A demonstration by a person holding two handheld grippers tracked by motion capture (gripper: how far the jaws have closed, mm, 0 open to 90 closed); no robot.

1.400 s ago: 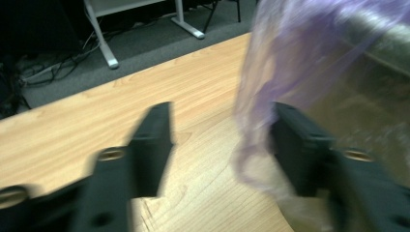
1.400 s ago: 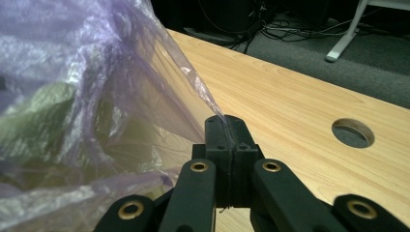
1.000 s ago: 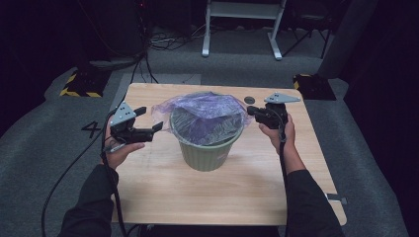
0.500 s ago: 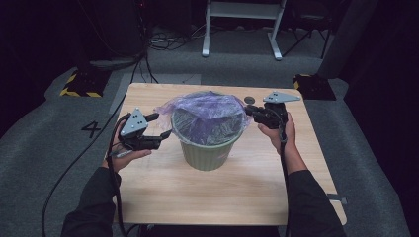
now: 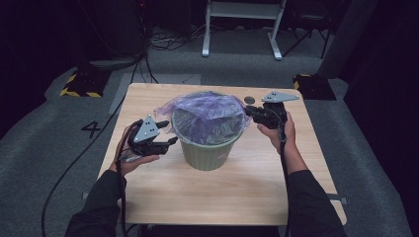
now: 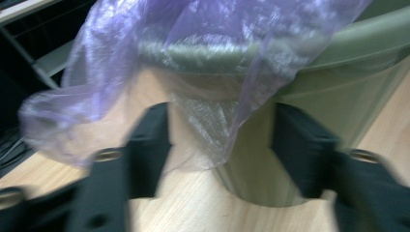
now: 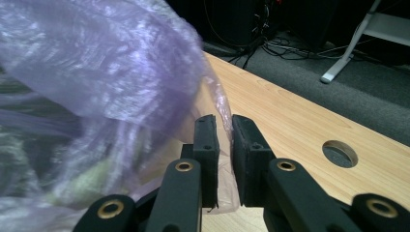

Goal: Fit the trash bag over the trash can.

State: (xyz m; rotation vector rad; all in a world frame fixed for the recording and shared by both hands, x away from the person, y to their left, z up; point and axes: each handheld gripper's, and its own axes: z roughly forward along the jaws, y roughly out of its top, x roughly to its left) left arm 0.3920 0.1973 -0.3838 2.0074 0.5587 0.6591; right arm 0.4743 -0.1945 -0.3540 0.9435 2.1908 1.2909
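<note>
The right tool (image 7: 222, 145) pinches the thin purple plastic bag (image 5: 207, 111) lining the green ribbed bin (image 5: 206, 148) mid-surface, while the left tool (image 6: 220, 145), jaws just closing around loose film, risks tearing it or tipping the bin.

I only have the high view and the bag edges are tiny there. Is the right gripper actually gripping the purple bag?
Observer: Yes, the right gripper is shut on a fold of the purple bag.
Operator: And the left one?
Observer: The left gripper has been closing; a hanging flap of bag lies between its jaws, pads not pressing yet.
Operator: Is the bin's rim there covered?
Observer: Film drapes over the green bin rim on that side.
</note>
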